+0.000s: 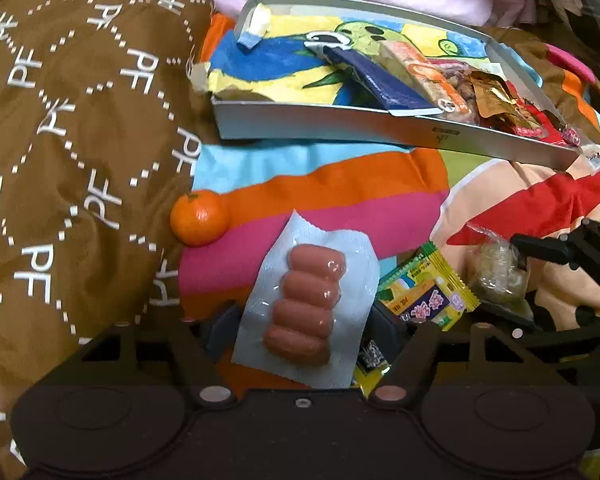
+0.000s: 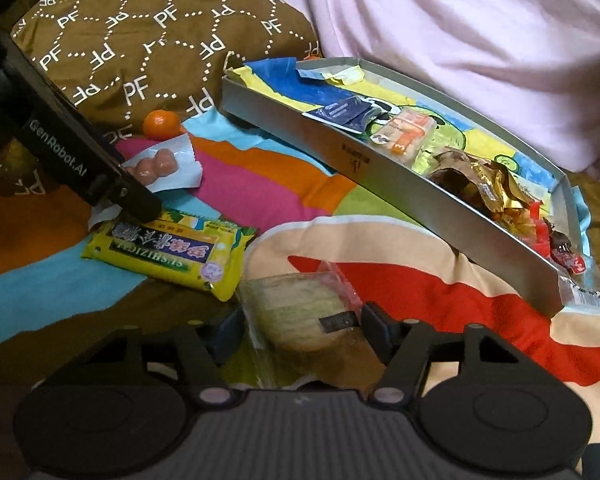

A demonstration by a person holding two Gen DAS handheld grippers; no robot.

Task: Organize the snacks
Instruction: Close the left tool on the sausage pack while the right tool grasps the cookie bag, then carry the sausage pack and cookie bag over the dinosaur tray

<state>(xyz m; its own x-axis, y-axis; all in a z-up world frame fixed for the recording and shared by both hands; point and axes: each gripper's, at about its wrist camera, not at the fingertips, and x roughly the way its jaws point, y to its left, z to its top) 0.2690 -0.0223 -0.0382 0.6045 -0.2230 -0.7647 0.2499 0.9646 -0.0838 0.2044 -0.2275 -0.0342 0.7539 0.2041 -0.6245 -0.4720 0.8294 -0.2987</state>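
Sausages in a clear sealed pack [image 1: 306,304] are seen from the left wrist, framed between the fingers of the left claw [image 1: 300,334], which appears clamped on the pack's sides, presumably for lifting to the tray [image 1: 380,128] beyond; the pack's long axis runs away from the camera, toward the tray. From the right wrist, a wrapped round cake [image 2: 300,320] is seen gripped by the right claw [image 2: 300,326] on the striped bed cover [image 2: 260,184], with the yellow biscuit packet [image 2: 168,252] lying just beside it.
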